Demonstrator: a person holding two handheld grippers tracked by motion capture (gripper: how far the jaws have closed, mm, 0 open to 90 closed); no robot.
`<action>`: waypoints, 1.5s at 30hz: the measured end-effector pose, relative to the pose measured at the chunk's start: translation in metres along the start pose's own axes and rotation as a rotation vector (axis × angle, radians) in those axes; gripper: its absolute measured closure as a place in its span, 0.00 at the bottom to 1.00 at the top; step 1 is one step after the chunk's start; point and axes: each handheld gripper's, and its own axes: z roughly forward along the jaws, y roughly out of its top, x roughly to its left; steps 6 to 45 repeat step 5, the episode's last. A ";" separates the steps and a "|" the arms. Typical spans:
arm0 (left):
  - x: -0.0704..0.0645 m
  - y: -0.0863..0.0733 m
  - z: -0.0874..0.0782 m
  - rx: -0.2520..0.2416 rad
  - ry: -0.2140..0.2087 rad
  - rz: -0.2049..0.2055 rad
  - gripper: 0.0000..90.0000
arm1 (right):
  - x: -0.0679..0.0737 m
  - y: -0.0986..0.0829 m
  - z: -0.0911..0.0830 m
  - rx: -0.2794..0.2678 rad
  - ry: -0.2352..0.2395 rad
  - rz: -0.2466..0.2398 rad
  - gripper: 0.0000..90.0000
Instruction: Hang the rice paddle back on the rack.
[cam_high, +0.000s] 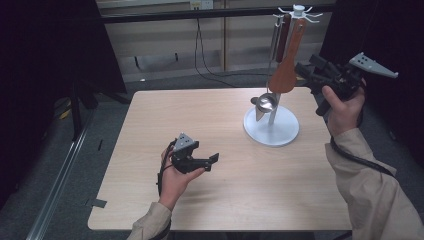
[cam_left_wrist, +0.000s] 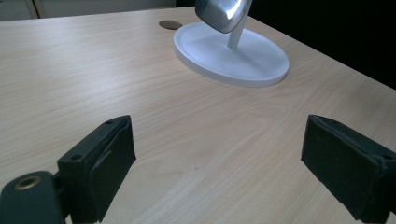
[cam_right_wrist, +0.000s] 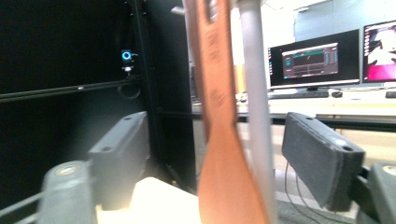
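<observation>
A wooden spatula is seen hanging from the top of a white utensil stand at the far right of the table, beside a dark-handled utensil and a metal ladle whose bowl hangs just above the stand's round base. The right gripper is held raised at the level of the spatula's blade, its jaws spread wide. In the right gripper view the spatula and the stand's grey pole are shown between the two jaws, neither jaw touching them. The left gripper is held low over the near middle of the table, well apart from the stand, its jaws likewise spread with nothing between them; bare tabletop is seen there, the stand's base beyond.
</observation>
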 end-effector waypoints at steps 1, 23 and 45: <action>0.000 0.000 0.000 0.002 -0.002 0.003 0.10 | 0.003 -0.003 -0.003 -0.001 0.006 0.002 0.24; -0.001 -0.001 0.001 0.004 0.001 0.002 0.10 | 0.017 -0.014 -0.012 0.016 0.019 -0.027 0.19; -0.001 -0.001 0.001 0.004 0.001 0.002 0.10 | 0.017 -0.014 -0.012 0.016 0.019 -0.027 0.19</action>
